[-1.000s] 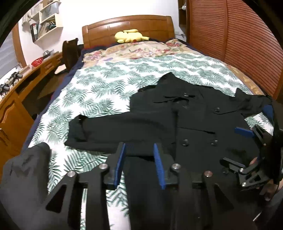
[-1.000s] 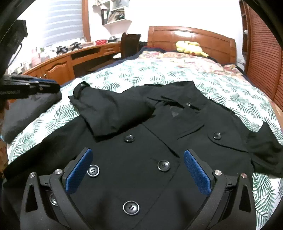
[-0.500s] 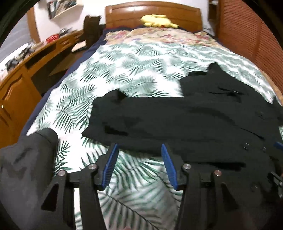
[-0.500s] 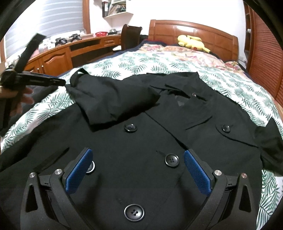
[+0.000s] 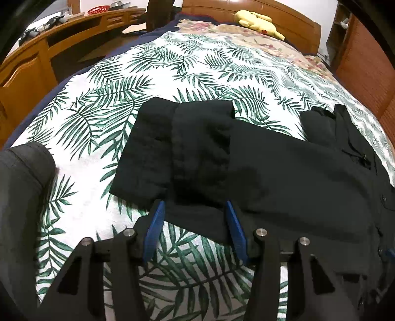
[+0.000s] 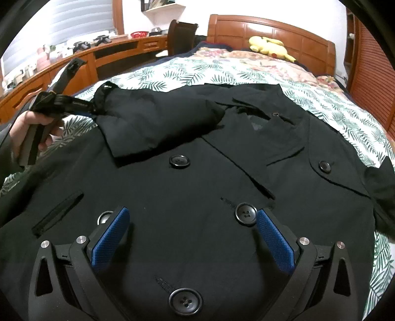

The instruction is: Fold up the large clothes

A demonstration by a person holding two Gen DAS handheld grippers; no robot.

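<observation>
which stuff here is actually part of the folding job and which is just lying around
Part of the job:
- black coat
- its sleeve, laid across the chest
- left gripper
- right gripper

Just lying about:
- yellow plush toy
- folded grey garment
- red bowl on the desk

Leaf-print bed [image 5: 202, 64], black coat [image 6: 197, 187] spread flat, yellow plush [image 5: 259, 18] at headboard

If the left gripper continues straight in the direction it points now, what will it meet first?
Most likely the folded-over sleeve of the black coat. The left gripper has open jaws, and the sleeve's near edge lies just beyond the fingertips. Depth is uncertain, so it could reach the leaf-print bedspread underneath.
</observation>
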